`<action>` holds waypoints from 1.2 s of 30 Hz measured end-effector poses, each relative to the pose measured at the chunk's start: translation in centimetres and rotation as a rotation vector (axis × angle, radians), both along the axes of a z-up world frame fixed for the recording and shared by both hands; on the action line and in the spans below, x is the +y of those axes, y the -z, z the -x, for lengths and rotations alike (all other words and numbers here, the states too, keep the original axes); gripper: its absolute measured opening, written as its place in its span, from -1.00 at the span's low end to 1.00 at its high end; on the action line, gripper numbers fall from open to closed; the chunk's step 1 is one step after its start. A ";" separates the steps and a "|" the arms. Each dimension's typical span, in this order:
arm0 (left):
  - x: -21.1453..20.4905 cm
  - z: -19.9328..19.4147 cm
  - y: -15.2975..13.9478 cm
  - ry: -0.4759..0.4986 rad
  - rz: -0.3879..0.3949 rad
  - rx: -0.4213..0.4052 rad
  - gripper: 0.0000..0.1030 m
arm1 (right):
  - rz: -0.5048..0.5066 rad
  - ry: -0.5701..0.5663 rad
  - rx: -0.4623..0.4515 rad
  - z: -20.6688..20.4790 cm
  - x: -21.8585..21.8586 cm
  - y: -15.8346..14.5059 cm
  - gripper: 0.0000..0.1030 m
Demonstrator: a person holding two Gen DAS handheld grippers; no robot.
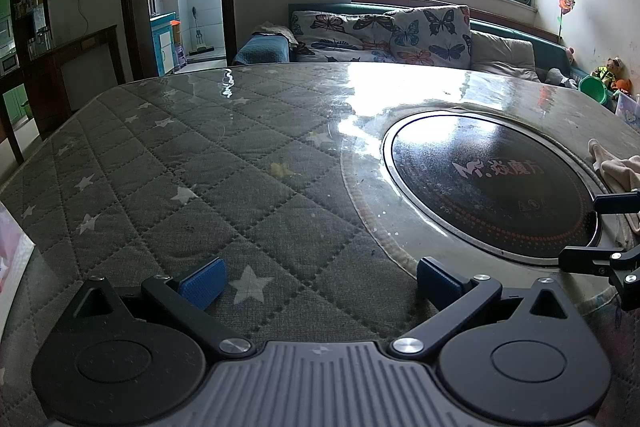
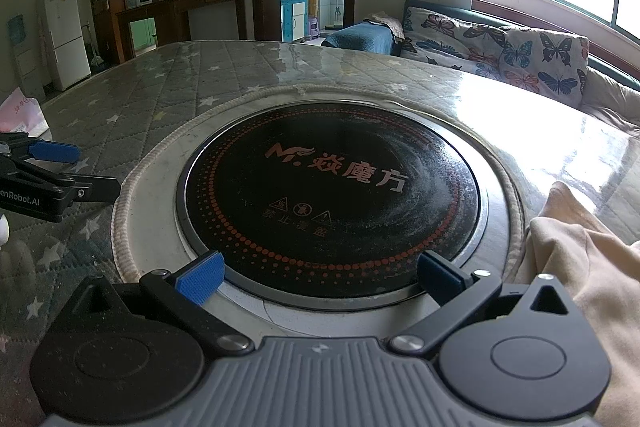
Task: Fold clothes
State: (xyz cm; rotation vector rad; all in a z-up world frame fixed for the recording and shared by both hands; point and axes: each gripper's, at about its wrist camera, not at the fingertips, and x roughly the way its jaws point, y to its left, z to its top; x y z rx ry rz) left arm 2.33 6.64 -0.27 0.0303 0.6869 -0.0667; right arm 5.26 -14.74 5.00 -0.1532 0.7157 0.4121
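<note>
A beige garment (image 2: 580, 267) lies crumpled on the table at the right of the right wrist view; a bit of it shows at the right edge of the left wrist view (image 1: 618, 169). My right gripper (image 2: 320, 277) is open and empty, low over the near rim of the black round cooktop (image 2: 332, 195), with the garment just to its right. My left gripper (image 1: 320, 283) is open and empty over the grey quilted star-print table cover (image 1: 180, 163). Each gripper shows in the other's view, the left (image 2: 60, 167) and the right (image 1: 608, 227).
The cooktop (image 1: 492, 187) is set in the table under a glossy clear sheet. A pink-white bag (image 2: 22, 111) stands at the table's left edge. A sofa with butterfly cushions (image 1: 392, 35) runs behind the table under the window. Cabinets and a fridge (image 2: 66, 35) stand far left.
</note>
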 end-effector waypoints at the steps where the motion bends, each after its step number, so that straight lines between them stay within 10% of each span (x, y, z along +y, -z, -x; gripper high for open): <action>1: 0.0 0.0 0.0 0.000 0.000 0.000 1.00 | 0.000 0.000 0.000 0.0 0.0 0.0 1.00; 36: 0.0 0.1 0.0 0.000 0.000 0.000 1.00 | 0.000 -0.001 0.000 0.0 -0.2 0.0 1.00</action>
